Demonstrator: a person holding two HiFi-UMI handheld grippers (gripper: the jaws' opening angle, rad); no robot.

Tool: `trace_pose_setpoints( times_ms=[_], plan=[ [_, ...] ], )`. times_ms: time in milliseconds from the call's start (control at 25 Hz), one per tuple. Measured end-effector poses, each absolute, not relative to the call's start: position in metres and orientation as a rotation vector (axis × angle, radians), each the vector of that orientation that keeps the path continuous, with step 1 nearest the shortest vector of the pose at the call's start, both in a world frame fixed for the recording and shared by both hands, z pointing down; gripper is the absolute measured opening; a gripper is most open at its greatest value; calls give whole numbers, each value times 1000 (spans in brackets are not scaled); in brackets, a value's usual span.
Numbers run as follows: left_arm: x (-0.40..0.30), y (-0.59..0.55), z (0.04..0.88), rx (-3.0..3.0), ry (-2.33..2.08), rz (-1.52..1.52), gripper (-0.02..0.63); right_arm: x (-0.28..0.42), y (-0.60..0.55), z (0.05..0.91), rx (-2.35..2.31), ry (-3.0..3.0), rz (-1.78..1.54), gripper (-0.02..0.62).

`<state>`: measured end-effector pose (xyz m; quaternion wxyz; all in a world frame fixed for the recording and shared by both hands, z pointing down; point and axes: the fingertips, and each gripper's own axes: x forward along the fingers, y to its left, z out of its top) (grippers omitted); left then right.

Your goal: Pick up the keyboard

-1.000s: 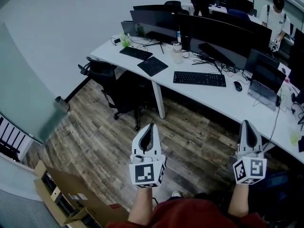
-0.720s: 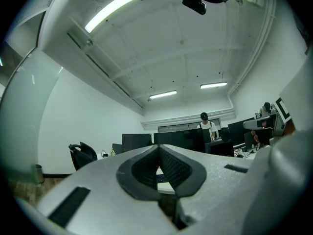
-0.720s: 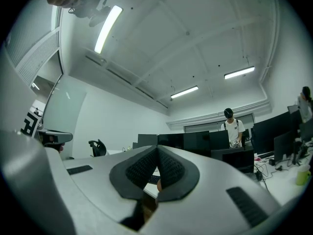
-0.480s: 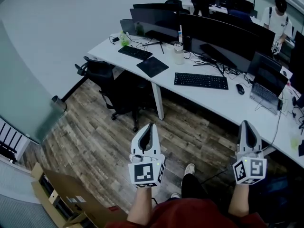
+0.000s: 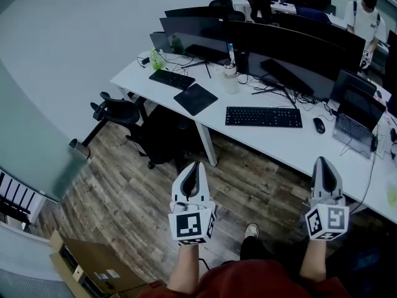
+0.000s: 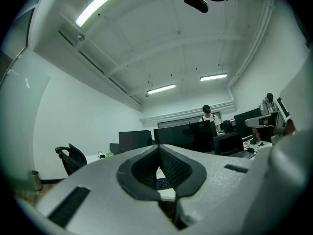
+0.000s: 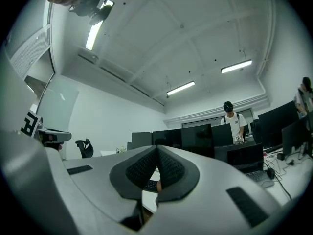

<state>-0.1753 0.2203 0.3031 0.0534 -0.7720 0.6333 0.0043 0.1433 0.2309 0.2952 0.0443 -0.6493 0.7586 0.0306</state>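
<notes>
1. The left claw (image 5: 195,166) is shut tight and holds nothing.
2. The right claw (image 5: 323,162) is shut too, and empty.
3. Both claws point at the desk (image 5: 291,144) and do not touch it.
4. The keyboard (image 5: 263,117) lies flat near the desk's front edge, away from both claws, before a big screen (image 5: 298,42), with a mouse (image 5: 319,125) just beside its right end.
</notes>
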Motion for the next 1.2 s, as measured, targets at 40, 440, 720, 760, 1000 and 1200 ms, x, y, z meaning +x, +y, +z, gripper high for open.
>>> trace_pose_setpoints(
  times_ms=[40,440,720,760,1000,1200],
  plan=[
    [-171,209,303,-2352,1920,9,6,147,220,296,-1989,2317,86,-2],
    [-122,100,311,-2403,1886,-46,6,194,125,307,-2037,2283,30,-3],
    [-79,43,315,-2427,1849,-80,6,241,77,315,-2075,2228,-8,-2],
    [-74,37,315,-2425,1846,-83,6,246,72,316,-2075,2222,-12,-2],
    [-57,14,310,-2408,1831,-90,6,263,51,315,-2061,2205,-5,-2],
    [-55,1,308,-2410,1828,-86,6,266,39,314,-2066,2196,-13,-2]
  ],
)
